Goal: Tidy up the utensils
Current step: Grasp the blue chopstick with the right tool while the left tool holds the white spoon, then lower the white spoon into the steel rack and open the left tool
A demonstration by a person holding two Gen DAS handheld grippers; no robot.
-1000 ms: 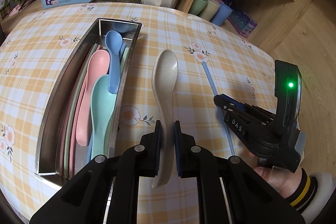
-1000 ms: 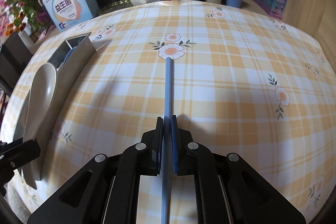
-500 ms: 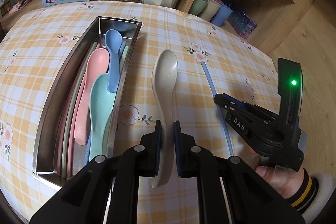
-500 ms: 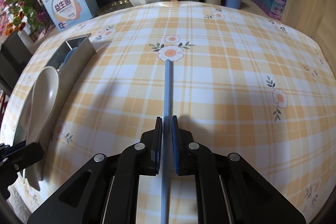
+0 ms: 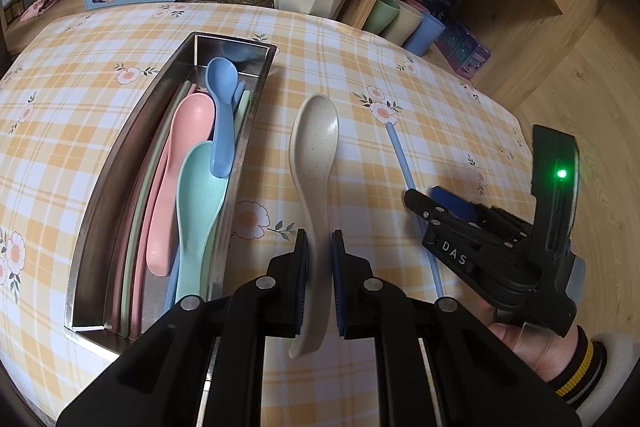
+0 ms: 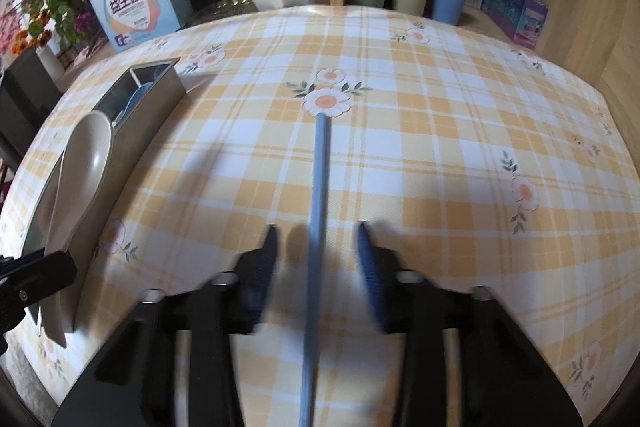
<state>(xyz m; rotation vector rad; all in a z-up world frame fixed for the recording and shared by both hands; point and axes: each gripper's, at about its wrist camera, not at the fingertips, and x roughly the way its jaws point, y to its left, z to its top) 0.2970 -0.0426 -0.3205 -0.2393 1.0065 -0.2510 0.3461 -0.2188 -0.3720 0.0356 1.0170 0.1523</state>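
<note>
Your left gripper (image 5: 319, 247) is clamped on the handle of the beige spoon (image 5: 314, 163), pads pressed to either side, and the bowl of the spoon stretches out ahead of the fingers over the checked tablecloth (image 5: 80, 75). Just to the left of that gripper sits the steel tray (image 5: 160, 131) (long and narrow, running the way the fingers point), and in it lie a pink spoon (image 5: 180, 163), a mint spoon (image 5: 196, 211) and a small blue spoon (image 5: 220, 107) across them.

Over on your right gripper (image 6: 316, 239), the jaws have just been opening; they stand apart now, and the blue chopstick (image 6: 318, 211) lies flat on the cloth between them, touched by neither pad. It runs straight out ahead of the fingers, its far tip at a printed flower (image 6: 326, 101). From the left wrist view you see that gripper off to the right, your hand (image 5: 524, 341) behind it.
</note>
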